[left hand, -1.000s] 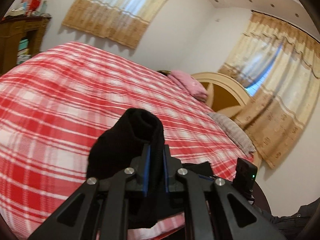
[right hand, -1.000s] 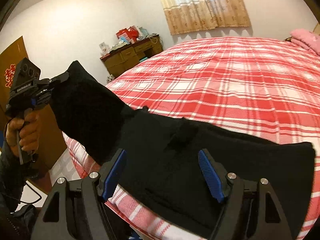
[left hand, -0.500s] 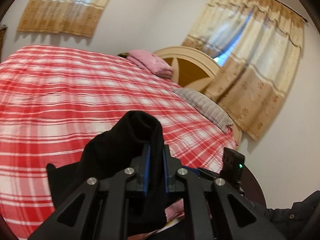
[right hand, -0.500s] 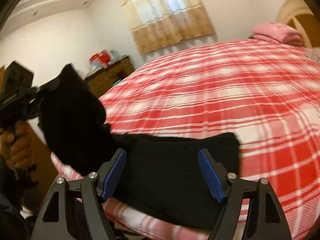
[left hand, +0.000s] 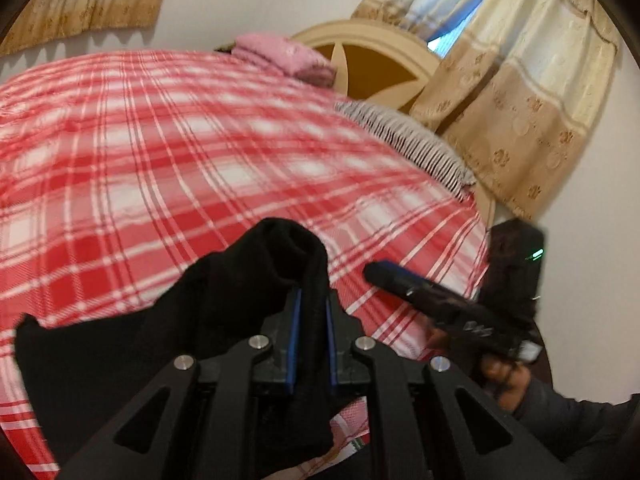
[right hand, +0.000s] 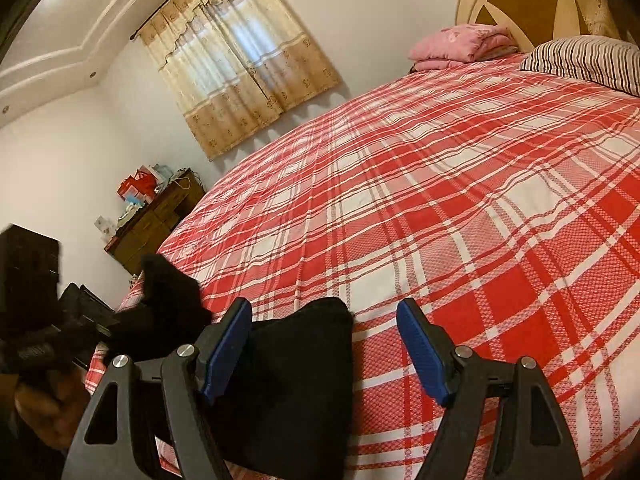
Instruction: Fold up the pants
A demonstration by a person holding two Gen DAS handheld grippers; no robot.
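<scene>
Right now the left hand-held gripper [left hand: 310, 312] is clamped narrow on a bunched end of the black pants [left hand: 120, 344], fabric pinched between the blue pads w/ a hump of cloth poking out past the tips. The right hand-held gripper [right hand: 324, 344] stands wide, nothing pinched; the near folded edge of the pants lies between its fingers [right hand: 230, 344] but the pads don't press on it.

Pants sit at the near edge of the bed [right hand: 460, 200], on the red plaid cover, partly folded already by the look of it. One end lifted by the left gripper, the rest flat on the cover.

Step in hand, as I read it: carry the held end across and lay it over the flat part. To do it well: keep the end low, pull it taut enough that no slack bunches underneath, line up edge w/ edge before letting go. The right gripper could pin or grab the flat part so it doesn't drag along the cover. Risk: soft knit-like cloth, prob. slips & wrinkles.

Long axis runs roughly along the bed's near edge, side to side in the right wrist view; the lifted end is toward the dresser [right hand: 160, 220] side. Which end is the waistband, can't tell.
</scene>
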